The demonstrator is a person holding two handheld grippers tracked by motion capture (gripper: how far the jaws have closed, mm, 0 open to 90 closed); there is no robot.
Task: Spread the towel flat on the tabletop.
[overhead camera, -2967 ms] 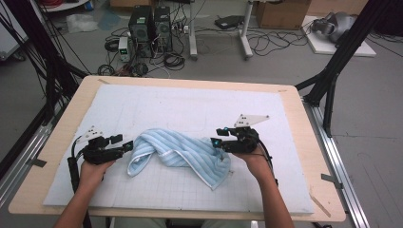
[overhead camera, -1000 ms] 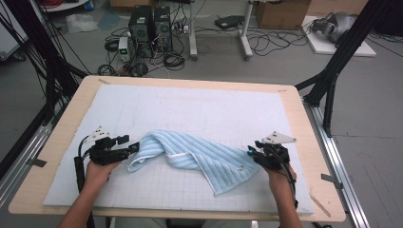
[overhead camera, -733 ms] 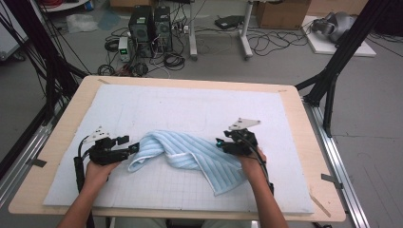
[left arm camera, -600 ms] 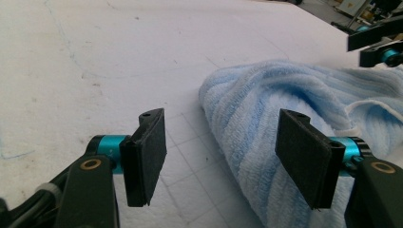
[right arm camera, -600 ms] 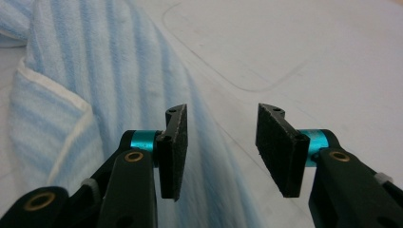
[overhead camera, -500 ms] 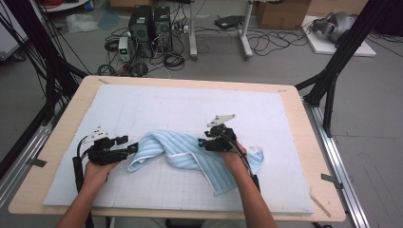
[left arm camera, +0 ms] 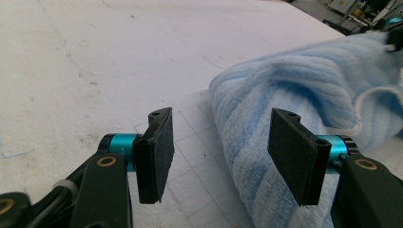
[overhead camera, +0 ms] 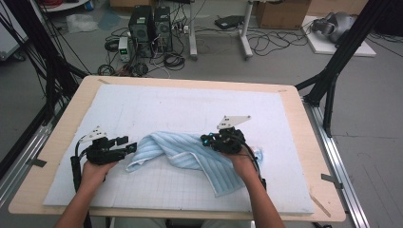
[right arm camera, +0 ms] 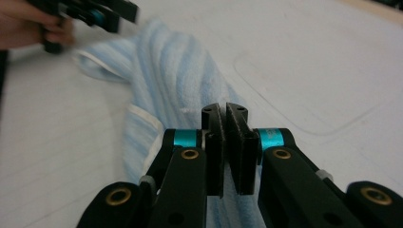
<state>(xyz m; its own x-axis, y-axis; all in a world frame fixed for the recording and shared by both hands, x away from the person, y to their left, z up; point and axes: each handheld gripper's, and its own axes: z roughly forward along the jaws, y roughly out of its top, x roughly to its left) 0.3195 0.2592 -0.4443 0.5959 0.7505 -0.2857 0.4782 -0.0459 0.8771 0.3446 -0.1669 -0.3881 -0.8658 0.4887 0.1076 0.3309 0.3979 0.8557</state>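
On the white mat [overhead camera: 157,109], a blue towel [overhead camera: 190,154] lies crumpled.

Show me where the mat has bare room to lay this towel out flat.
The far half of the white mat, between the towel and the far table edge, is bare. The near strip between the two forearms is bare too. It is crowded mid-mat: the left claw sits at the towel's left end, the right claw over its middle.

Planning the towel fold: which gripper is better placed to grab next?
Left. The left gripper stands open at the towel end; the right gripper is shut above the towel's middle.
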